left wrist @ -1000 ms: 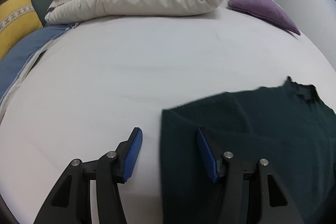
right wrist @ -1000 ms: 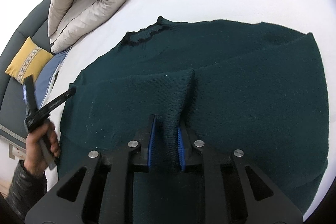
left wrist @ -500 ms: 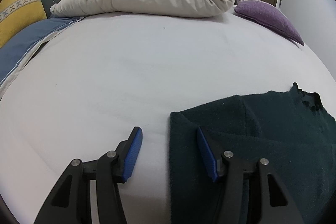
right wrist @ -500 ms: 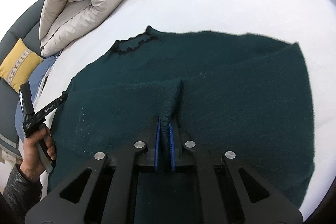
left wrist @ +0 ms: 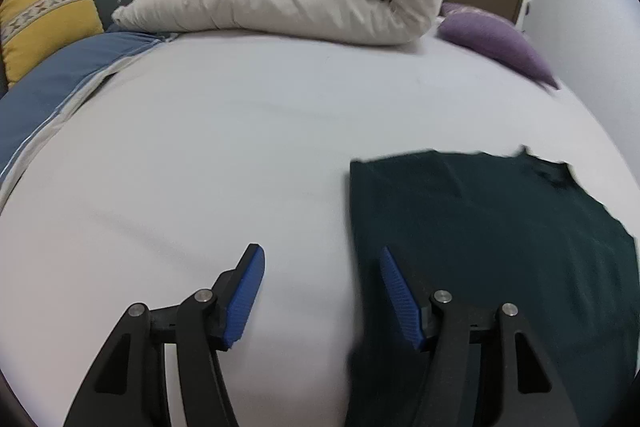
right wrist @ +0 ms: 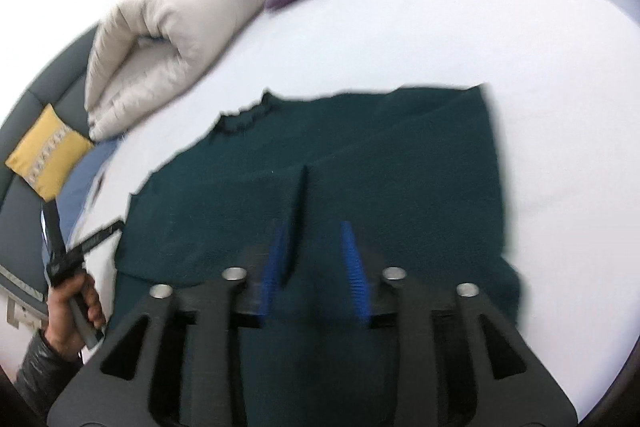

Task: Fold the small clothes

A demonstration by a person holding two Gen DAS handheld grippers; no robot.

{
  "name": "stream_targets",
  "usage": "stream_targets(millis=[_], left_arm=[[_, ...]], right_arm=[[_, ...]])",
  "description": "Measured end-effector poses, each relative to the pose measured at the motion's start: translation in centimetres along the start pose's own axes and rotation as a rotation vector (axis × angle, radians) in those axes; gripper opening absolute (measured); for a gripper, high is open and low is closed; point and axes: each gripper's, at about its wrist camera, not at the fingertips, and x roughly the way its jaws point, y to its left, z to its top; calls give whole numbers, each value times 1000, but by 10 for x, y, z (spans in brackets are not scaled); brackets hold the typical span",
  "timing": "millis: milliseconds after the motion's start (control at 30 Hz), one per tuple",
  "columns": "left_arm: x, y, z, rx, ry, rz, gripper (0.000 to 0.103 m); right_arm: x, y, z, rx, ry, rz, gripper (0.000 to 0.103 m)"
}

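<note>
Dark green sweater (right wrist: 360,163) flat on white bed sheet (left wrist: 240,147), sleeve folded across body. Right wrist view only: whole garment, neckline toward rolled duvet (right wrist: 160,39), left hand (right wrist: 74,311) holding left gripper (right wrist: 76,251) at sweater's left edge. Left wrist view only: left gripper (left wrist: 320,287) wide apart, empty, straddling that edge (brown door behind). Right gripper (right wrist: 314,259) now parted, sleeve fold released; half second ago pinched shut on it.
</note>
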Motion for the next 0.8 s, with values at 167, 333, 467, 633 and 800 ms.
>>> stream_targets(millis=[167,333,467,633,800], left_arm=[[-62,18,-56,31,58,-90,66],[-103,47,-123,-69,169,-271,66],[-122,62,-169,-128,256,-357,65],[-143,73,-201,-167,314,-436,65],[-147,81,-218,-213,386,-515,65]], right_arm=[[-58,-2,-47,-26,20,36,51],[-100,3,-105,-78,67,64,51],[-122,-10,-147,-27,121,118,51],[-141,-32,-179,67,150,163,51],[-157,-57,-204,151,170,195,51]])
